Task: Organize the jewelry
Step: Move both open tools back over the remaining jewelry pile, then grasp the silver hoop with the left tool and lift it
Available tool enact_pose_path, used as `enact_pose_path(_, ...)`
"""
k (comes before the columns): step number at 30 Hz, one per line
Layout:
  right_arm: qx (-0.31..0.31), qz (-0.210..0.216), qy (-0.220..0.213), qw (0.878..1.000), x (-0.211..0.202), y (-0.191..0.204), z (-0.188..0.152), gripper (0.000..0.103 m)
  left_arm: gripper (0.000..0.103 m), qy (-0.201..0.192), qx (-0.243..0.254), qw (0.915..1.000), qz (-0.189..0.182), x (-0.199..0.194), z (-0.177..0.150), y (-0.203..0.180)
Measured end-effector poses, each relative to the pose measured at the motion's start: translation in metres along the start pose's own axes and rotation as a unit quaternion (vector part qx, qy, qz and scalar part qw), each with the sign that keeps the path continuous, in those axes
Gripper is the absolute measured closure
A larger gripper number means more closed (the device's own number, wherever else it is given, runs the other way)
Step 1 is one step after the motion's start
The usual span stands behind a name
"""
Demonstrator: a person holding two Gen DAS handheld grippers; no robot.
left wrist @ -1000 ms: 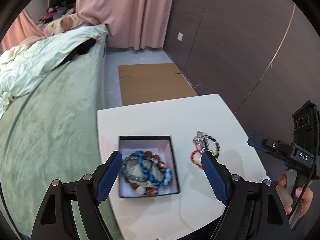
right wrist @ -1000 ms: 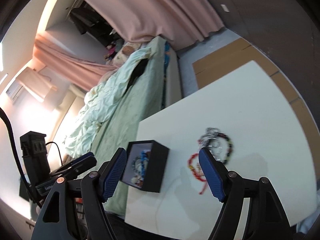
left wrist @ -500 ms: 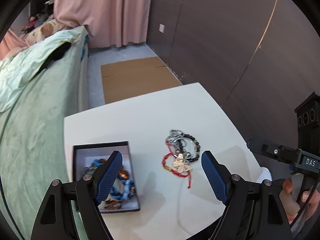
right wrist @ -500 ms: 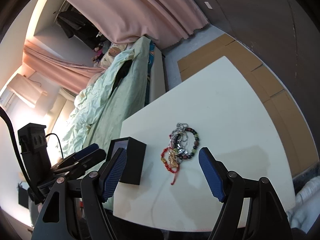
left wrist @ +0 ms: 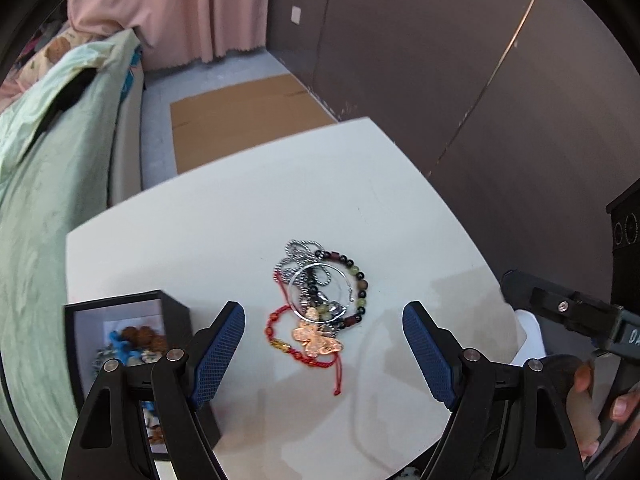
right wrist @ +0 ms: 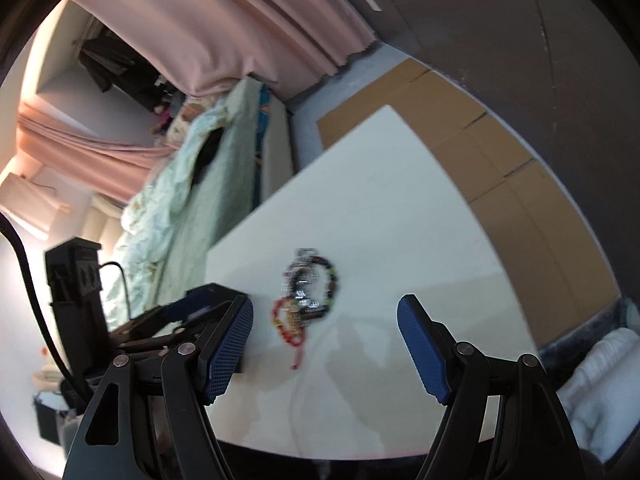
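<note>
A heap of jewelry (left wrist: 320, 304) lies on the white table (left wrist: 248, 208): a dark bead bracelet, a silver chain, a thin ring, a red cord bracelet and a rose-gold butterfly piece (left wrist: 316, 338). My left gripper (left wrist: 324, 354) is open and empty, just above and in front of the heap. A black box (left wrist: 120, 340) with bead bracelets inside stands at the left. My right gripper (right wrist: 324, 344) is open and empty; the heap (right wrist: 310, 292) lies blurred ahead of it, and the left gripper (right wrist: 180, 312) shows at its left.
A bed with green bedding (left wrist: 44, 184) runs along the table's left side. Flat cardboard (left wrist: 244, 116) lies on the floor beyond the table. A dark wall (left wrist: 460, 60) is at the right. White cloth (right wrist: 600, 380) lies at the table's right.
My left gripper has swung right from over the black box to over the jewelry heap. The right gripper's view has shifted too, with the heap now nearer its middle.
</note>
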State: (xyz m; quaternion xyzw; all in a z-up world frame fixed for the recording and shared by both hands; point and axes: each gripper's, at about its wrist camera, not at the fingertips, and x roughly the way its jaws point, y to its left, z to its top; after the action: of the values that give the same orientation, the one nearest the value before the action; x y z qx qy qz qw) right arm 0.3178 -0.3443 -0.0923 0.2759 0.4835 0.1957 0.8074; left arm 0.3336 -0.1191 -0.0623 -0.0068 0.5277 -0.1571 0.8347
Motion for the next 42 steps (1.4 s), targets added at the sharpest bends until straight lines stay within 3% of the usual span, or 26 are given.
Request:
enact_pose_path(3,0.024,0.011,0.028,0.999,0.012,-0.014,0.003,0.024,0.021,0.016,0.0,0.9999,0.001,0.012,0.002,-0.002)
enact_pose_path(5,0.031,0.016,0.03,0.999,0.016,-0.021,0.005,0.009,0.021,0.025,0.0,0.9997,0.004,0.021,0.003,-0.003)
enact_pose_path(6,0.033,0.017,0.029,0.999,0.016,-0.023,0.006,0.008,0.021,0.029,-0.001,0.9996,0.004,0.024,0.003,-0.002)
enact_pose_path(19,0.038,0.031,0.027,0.998,0.021,-0.031,0.014,0.007,0.021,0.065,-0.006,0.9976,0.025,0.065,0.01,0.0)
enact_pose_path(21,0.04,0.035,0.03,0.998,0.022,-0.031,0.014,0.007,0.025,0.069,-0.007,0.9972,0.028,0.07,0.01,0.001)
enact_pose_path(25,0.044,0.036,0.031,0.998,0.022,-0.029,0.015,0.007,0.042,0.078,-0.019,0.9964,0.027,0.077,0.01,0.006)
enact_pose_path(27,0.043,0.037,0.03,0.998,0.022,-0.029,0.015,0.007,0.05,0.074,-0.022,0.9966,0.028,0.077,0.012,0.008)
enact_pose_path(42,0.009,0.024,0.03,0.999,0.029,-0.007,0.011,0.007,0.05,0.014,-0.024,0.9996,0.011,0.022,0.017,0.018)
